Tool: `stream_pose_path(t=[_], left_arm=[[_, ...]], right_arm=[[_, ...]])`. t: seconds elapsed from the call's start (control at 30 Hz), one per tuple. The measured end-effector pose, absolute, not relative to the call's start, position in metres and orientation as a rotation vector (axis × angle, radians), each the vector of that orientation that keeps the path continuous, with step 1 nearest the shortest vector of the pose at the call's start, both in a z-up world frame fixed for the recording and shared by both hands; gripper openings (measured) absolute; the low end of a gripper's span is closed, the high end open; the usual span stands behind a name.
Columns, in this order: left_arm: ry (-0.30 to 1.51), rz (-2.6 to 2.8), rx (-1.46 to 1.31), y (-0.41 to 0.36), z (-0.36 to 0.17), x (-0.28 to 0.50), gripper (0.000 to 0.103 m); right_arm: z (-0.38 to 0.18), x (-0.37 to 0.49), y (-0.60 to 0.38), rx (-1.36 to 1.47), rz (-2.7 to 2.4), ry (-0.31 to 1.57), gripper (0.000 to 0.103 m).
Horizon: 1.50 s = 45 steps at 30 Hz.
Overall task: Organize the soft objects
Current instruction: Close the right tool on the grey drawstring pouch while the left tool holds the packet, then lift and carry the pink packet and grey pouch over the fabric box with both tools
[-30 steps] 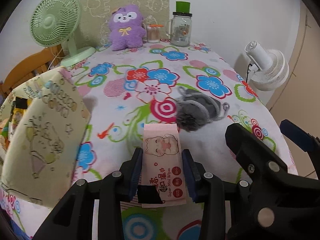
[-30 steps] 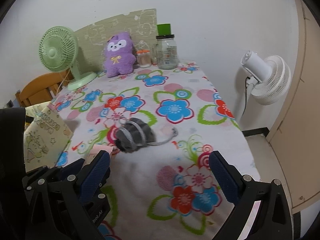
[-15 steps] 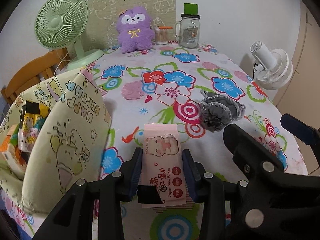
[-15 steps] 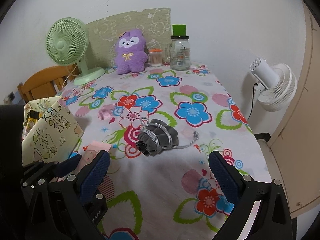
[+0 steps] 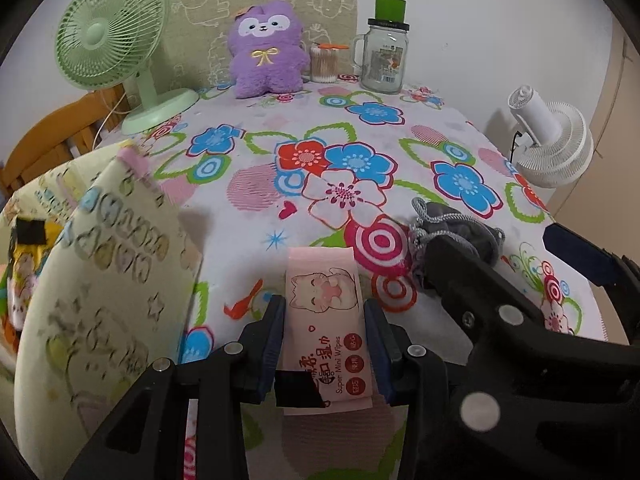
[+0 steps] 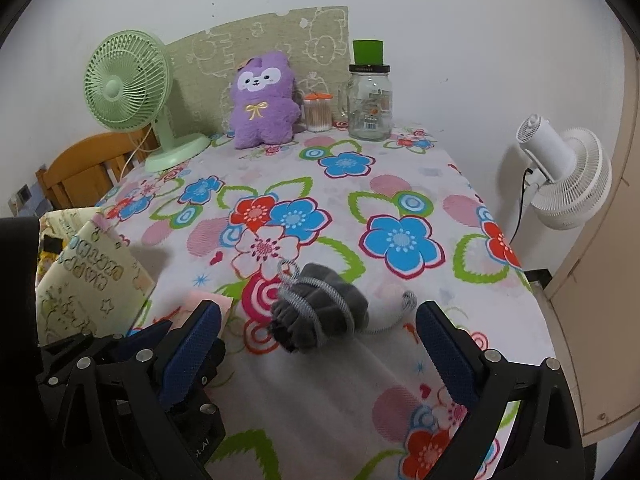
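My left gripper (image 5: 324, 312) is shut on a pink pack of mini wipes (image 5: 326, 312), held above the flowered tablecloth (image 5: 256, 168). A yellow-green printed bag (image 5: 104, 280) stands open at the left, with colourful items inside. A grey drawstring pouch (image 6: 320, 310) lies on the cloth, a little ahead of and between the wide-apart fingers of my right gripper (image 6: 316, 344), which is open and holds nothing. In the left wrist view the pouch (image 5: 456, 228) is partly hidden behind the right gripper's black arm. A purple plush toy (image 6: 262, 100) sits at the far edge.
At the back stand a green desk fan (image 6: 128, 92), a cotton swab jar (image 6: 318, 112) and a glass mason jar (image 6: 370, 100) with a green lid. A white fan (image 6: 568, 176) is off the table's right side. A wooden chair (image 6: 88, 168) stands at the left.
Both grippers have shifted left across the table, the left still holding the wipes. The bag now fills more of the left wrist view, and the pouch sits lower and nearer the right gripper.
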<state>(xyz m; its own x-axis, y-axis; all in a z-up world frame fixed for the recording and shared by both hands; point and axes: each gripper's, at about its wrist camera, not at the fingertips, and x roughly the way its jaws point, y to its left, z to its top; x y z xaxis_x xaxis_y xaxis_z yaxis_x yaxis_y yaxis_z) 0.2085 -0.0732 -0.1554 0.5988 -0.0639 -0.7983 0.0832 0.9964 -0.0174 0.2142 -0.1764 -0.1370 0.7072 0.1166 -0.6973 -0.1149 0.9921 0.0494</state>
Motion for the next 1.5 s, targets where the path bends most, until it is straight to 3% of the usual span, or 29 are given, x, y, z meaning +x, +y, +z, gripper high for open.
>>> stream_pose_path(t=[0.5,0.7,0.83,0.97,1.5], left_arm=[[0.903,-0.082,0.088,-0.083,-0.165,0.231,0.040],[0.894,-0.083,0.086,-0.083,-0.166,0.234,0.041],[0.892,-0.086,0.090,-0.083,-0.166,0.234,0.041],[0.891,-0.085,0.097,-0.083,-0.166,0.233,0.041],[0.893,-0.119,0.097,-0.094,-0.159,0.203,0.040]], right_arm=[[-0.163,0.253,-0.175,0.009,0.152,0.852,0.092],[-0.169,0.259,-0.174,0.023,0.168,0.888,0.081],[-0.170,0.259,-0.175,0.031,0.161,0.900,0.066],[-0.171,0.256,-0.177,0.052,0.148,0.905,0.062],[-0.159,0.217,-0.190,0.062,0.065,0.903,0.058]])
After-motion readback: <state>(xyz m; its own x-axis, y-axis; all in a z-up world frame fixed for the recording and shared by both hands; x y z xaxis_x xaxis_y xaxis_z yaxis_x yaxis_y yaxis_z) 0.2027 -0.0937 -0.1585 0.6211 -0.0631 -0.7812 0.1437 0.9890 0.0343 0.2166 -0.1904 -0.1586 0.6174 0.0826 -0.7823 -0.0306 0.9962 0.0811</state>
